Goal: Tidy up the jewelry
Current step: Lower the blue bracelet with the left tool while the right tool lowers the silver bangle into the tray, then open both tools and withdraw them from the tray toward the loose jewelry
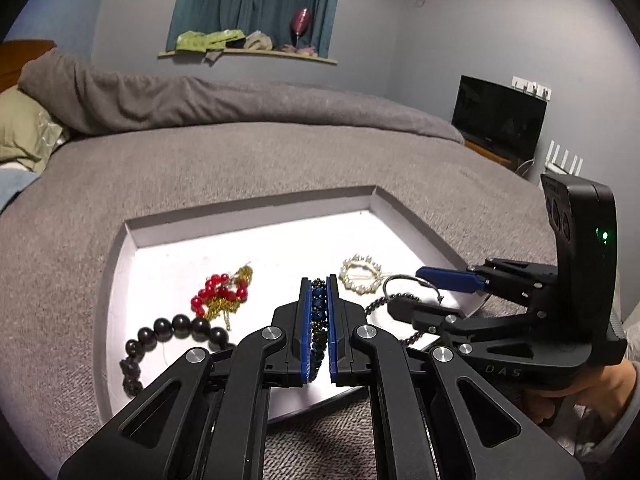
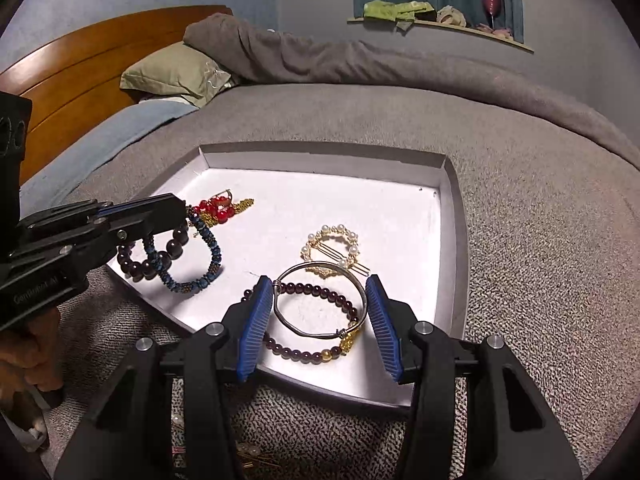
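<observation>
A white shallow box (image 1: 256,220) (image 2: 448,216) lies on the grey bed. My left gripper (image 1: 319,284) (image 2: 182,210) is shut on a blue beaded bracelet (image 1: 319,312) (image 2: 208,240) and holds it upright over the box's near left part. My right gripper (image 2: 318,284) (image 1: 412,286) is open, its fingers on either side of a silver bangle (image 2: 320,304) (image 1: 404,280) that lies on a dark red bead bracelet (image 2: 304,354). A pearl ring clip (image 2: 332,248) (image 1: 360,274), red beads with a gold chain (image 1: 222,292) (image 2: 222,206) and a black bead bracelet (image 1: 176,330) (image 2: 160,258) also lie in the box.
The grey blanket (image 1: 280,152) covers the bed around the box. Pillows (image 2: 176,72) and a wooden headboard (image 2: 80,68) are at the far left. A dark screen (image 1: 498,114) stands at the right wall. Some pins lie on the blanket under my right gripper (image 2: 248,456).
</observation>
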`<act>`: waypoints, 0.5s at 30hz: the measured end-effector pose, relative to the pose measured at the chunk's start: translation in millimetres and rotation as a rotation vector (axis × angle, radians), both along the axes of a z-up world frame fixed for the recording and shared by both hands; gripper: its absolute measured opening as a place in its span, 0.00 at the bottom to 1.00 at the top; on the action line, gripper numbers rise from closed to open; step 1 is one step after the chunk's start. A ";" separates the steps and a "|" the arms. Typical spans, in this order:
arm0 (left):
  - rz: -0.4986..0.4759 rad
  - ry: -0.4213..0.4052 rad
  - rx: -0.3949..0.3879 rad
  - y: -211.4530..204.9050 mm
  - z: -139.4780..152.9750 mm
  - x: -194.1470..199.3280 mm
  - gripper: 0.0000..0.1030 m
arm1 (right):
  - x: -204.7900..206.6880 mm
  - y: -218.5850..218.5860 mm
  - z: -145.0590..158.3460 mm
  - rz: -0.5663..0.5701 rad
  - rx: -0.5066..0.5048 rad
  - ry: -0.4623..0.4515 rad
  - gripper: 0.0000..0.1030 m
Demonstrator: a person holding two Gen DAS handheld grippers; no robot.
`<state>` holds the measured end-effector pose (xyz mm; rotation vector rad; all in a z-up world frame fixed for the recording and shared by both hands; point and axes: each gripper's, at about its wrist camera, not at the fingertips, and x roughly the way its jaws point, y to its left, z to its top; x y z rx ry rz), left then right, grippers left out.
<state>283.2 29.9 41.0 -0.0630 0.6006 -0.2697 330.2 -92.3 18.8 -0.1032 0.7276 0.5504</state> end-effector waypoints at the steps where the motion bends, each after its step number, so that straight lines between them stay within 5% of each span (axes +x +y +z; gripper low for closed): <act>1: 0.001 0.007 0.004 0.1 -1.4 0.2 0.07 | 0.2 -0.2 -0.5 0.000 0.000 0.001 0.47; 6: 0.012 0.023 0.009 2.5 -2.2 1.0 0.11 | -1.5 0.6 -0.8 0.002 -0.009 -0.005 0.48; 9: 0.029 0.004 0.015 3.9 0.4 -3.6 0.34 | -4.2 -1.2 0.7 0.013 0.002 -0.015 0.49; 13: 0.038 -0.019 0.028 4.7 5.0 -10.4 0.46 | -10.5 -5.8 6.3 0.022 0.032 -0.044 0.56; 15: 0.044 -0.037 0.032 5.9 7.1 -14.8 0.62 | -14.0 -9.6 9.8 0.025 0.055 -0.062 0.56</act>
